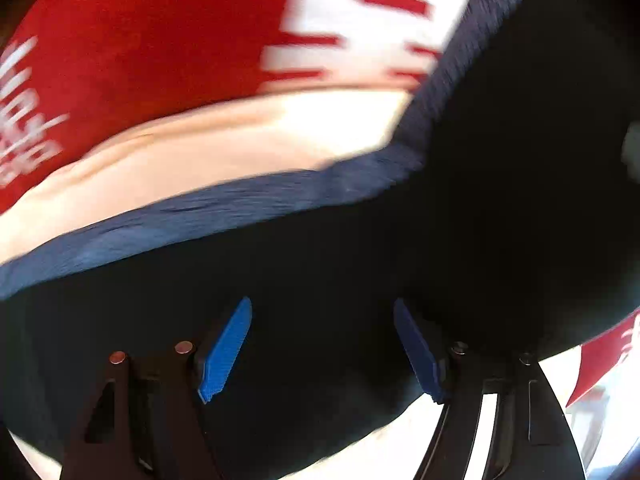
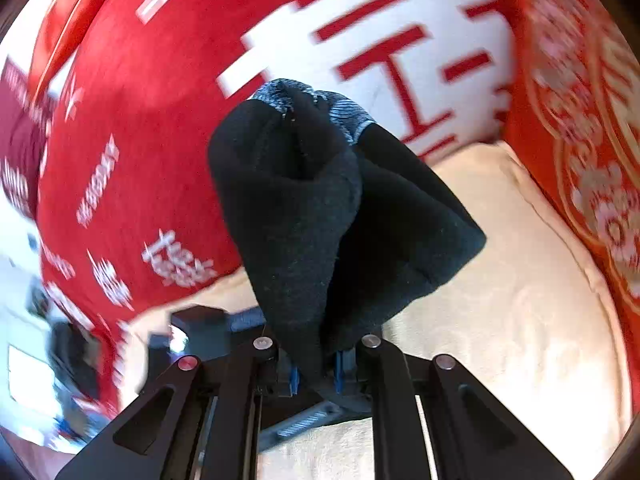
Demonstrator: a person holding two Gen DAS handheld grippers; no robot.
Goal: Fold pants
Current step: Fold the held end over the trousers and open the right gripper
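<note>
The dark navy pants (image 1: 360,240) fill most of the left wrist view, with a lighter blue band (image 1: 240,204) along their upper edge. My left gripper (image 1: 322,344) is open, its blue pads (image 1: 226,350) apart just over the dark cloth, holding nothing. In the right wrist view my right gripper (image 2: 316,376) is shut on a bunch of the pants (image 2: 320,208), which stands up from the jaws in a bundle with the grey ribbed waistband (image 2: 344,112) at its top.
A cream cushioned seat (image 2: 500,280) lies under the pants. Red cushions with white lettering (image 2: 160,140) stand behind and to the right (image 2: 580,120). A dark object (image 2: 196,328) sits at the seat's left edge.
</note>
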